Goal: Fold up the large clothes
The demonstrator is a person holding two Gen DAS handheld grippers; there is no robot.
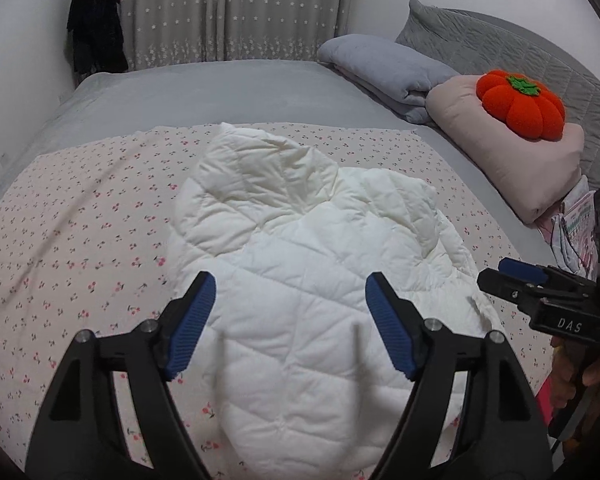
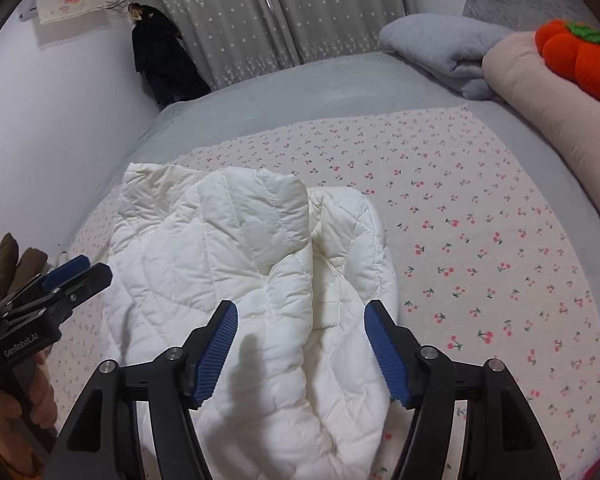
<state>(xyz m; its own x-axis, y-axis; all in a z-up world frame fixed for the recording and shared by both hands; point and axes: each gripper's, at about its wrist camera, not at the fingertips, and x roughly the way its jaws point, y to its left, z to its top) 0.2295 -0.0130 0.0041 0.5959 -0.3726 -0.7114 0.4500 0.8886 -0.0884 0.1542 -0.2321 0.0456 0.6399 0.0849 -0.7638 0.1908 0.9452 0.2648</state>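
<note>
A white quilted jacket (image 1: 300, 248) lies partly folded on a cherry-print sheet (image 1: 80, 240) on the bed; it also shows in the right wrist view (image 2: 228, 256). My left gripper (image 1: 290, 284) is open and empty, hovering above the jacket's near part. My right gripper (image 2: 300, 312) is open and empty above the jacket's near right side, over a folded-in sleeve. The right gripper also shows at the right edge of the left wrist view (image 1: 516, 276). The left gripper shows at the left edge of the right wrist view (image 2: 76, 272).
A grey bedspread (image 1: 200, 88) covers the bed. A folded grey blanket (image 1: 384, 64), a pink pillow (image 1: 520, 160) and an orange pumpkin cushion (image 1: 520, 100) sit at the far right. Dark clothing (image 1: 96, 24) hangs by the grey curtains (image 1: 228, 8).
</note>
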